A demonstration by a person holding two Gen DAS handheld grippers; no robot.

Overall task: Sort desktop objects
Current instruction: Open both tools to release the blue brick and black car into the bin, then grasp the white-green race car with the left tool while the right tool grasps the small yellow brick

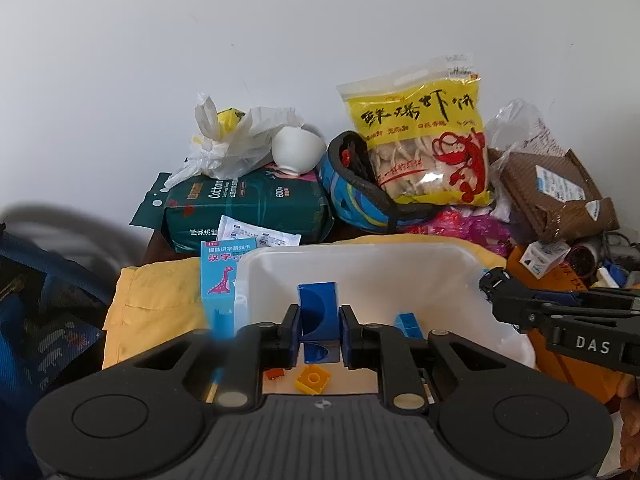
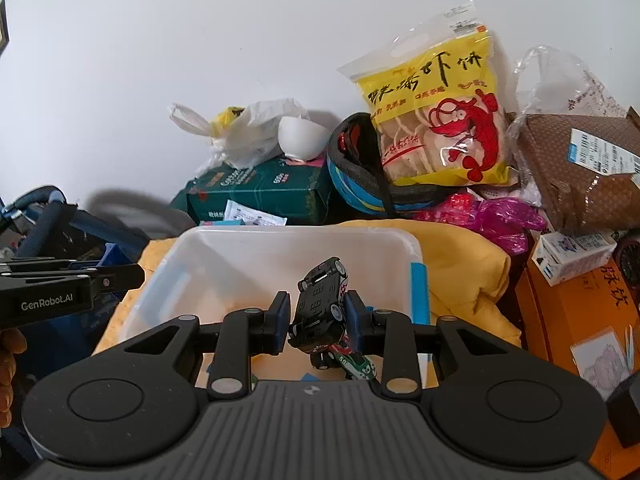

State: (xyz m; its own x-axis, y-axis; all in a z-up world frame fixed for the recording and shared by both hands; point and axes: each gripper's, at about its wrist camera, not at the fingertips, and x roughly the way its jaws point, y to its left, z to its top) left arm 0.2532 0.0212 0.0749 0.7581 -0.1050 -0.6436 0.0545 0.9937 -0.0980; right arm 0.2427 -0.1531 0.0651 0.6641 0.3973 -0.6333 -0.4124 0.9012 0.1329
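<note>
Gripping blue block (image 1: 318, 312); toy car (image 2: 320, 308)

The block (image 1: 318, 312) is blue, the toy car (image 2: 320, 304) black, the bin (image 2: 248, 256) translucent white, the cloth (image 2: 464, 264) yellow, and the snack bag (image 2: 440, 120) yellow with a red shrimp print.

Clutter pile (image 1: 416, 152) behind bin (image 1: 360, 256).
</note>
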